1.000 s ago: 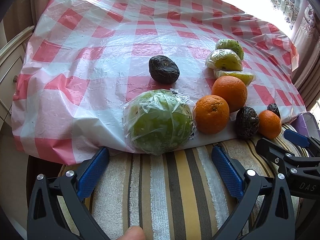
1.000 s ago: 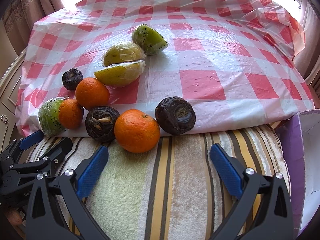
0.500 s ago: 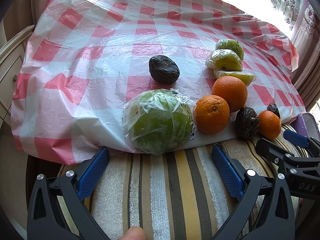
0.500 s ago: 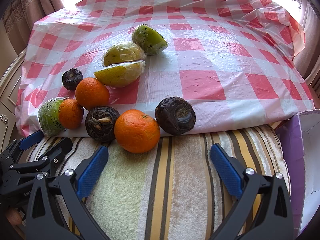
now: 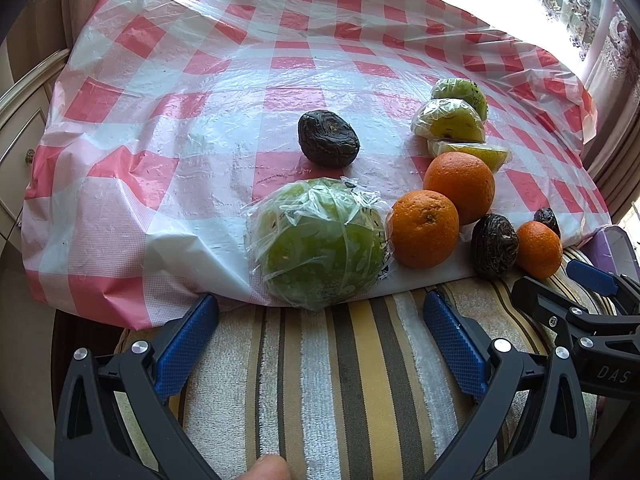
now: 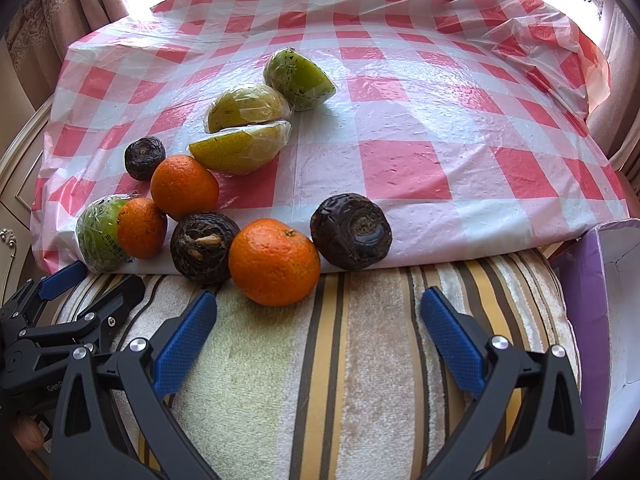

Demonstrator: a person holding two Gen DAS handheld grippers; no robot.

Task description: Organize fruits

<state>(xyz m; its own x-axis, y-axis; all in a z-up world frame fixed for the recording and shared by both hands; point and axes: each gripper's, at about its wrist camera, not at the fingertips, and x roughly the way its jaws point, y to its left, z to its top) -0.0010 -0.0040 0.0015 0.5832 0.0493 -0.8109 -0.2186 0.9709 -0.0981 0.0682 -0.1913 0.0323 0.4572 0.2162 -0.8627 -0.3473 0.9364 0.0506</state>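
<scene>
Fruits lie on a red-checked plastic cloth [image 5: 200, 128]. In the left wrist view a wrapped green fruit [image 5: 320, 244] sits just ahead of my open, empty left gripper [image 5: 320, 320], beside two oranges [image 5: 424, 228] and a dark wrinkled fruit [image 5: 328, 138]. In the right wrist view an orange [image 6: 274, 262] lies at the cloth's near edge, between two dark fruits [image 6: 352, 232], just ahead of my open, empty right gripper [image 6: 320, 320]. Three wrapped yellow-green fruit pieces [image 6: 248, 108] lie further back.
A striped towel [image 6: 360, 360] covers the near surface under both grippers. A purple-and-white box [image 6: 608, 320] stands at the right. A cream cabinet [image 5: 16, 120] is at the left, curtains behind. The left gripper also shows in the right wrist view [image 6: 60, 304].
</scene>
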